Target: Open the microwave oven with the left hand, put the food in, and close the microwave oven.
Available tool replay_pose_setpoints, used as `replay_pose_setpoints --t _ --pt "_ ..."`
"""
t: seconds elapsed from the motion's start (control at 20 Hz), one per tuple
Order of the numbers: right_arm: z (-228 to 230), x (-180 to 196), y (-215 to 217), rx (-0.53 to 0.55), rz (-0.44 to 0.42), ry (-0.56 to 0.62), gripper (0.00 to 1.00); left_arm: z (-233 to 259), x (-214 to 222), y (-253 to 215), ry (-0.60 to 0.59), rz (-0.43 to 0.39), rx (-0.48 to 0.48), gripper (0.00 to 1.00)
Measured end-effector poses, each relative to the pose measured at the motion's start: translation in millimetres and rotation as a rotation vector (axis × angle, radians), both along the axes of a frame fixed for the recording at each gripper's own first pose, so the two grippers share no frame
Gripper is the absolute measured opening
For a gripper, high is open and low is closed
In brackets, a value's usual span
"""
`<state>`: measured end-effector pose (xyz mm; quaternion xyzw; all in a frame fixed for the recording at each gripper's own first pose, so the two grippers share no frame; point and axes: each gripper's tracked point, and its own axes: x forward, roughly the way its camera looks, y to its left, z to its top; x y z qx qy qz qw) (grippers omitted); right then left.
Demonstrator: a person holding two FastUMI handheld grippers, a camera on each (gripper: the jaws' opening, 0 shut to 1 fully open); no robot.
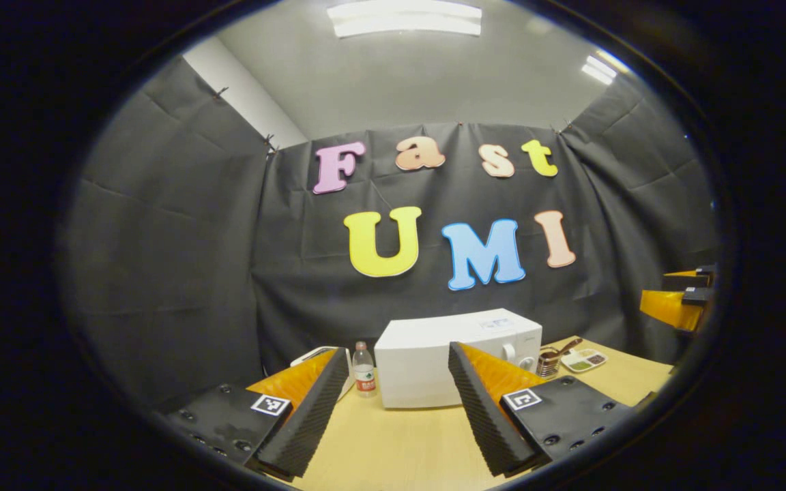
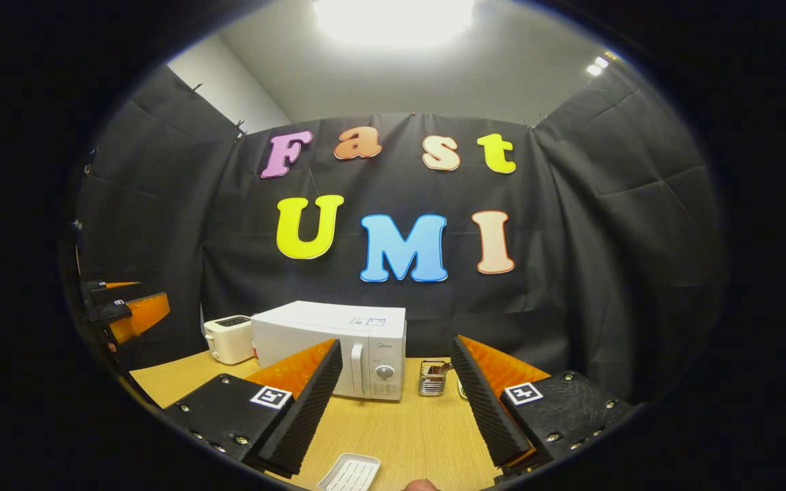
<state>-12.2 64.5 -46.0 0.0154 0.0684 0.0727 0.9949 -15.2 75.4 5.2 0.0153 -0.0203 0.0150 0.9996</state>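
We have both grippers wide open, holding nothing. Left gripper [image 1: 393, 409] hovers over the desk [image 1: 400, 443], jaws pointing straight at the microwave oven [image 1: 434, 354] ahead, door closed, well apart from us. Right gripper [image 2: 396, 402] sees its handle [image 2: 357, 368] beside the knob. The food tray [image 1: 584, 359] sits right of the oven, so we judge the left nearer the door.
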Motion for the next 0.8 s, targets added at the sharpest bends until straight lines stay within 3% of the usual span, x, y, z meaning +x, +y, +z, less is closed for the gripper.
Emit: replay_pose_setpoints --t 0.15,0.25,0.3,0.4,0.45,0.7,0.8 --pt "0.3 3.5 4.3 -0.018 0.0 -0.002 0.97 2.0 -2.3 8.1 -0.015 0.014 -0.002 1.0" --pt "6.0 3.6 4.2 -0.01 -0.009 -0.019 0.97 -0.6 -3.7 11.5 -0.009 0.016 -0.009 0.94" --pt "8.0 3.0 7.1 -0.001 -0.01 -0.024 0.97 -1.6 -4.1 16.9 -0.006 0.026 -0.007 1.0" --pt "8.6 3.3 10.0 0.016 -0.007 -0.026 0.97 -2.2 -6.7 23.3 -0.005 0.036 -0.006 1.0" --pt "8.2 3.4 10.1 0.019 -0.009 -0.024 0.97 -2.0 -7.5 25.5 -0.005 0.037 -0.005 0.94" --pt "11.1 4.3 11.5 0.02 -0.017 -0.024 0.97 -1.8 -8.0 32.6 -0.01 0.038 0.018 0.94" --pt "13.3 3.0 13.0 0.027 -0.017 -0.03 0.97 -0.9 -8.0 34.7 -0.013 0.038 0.016 1.0"
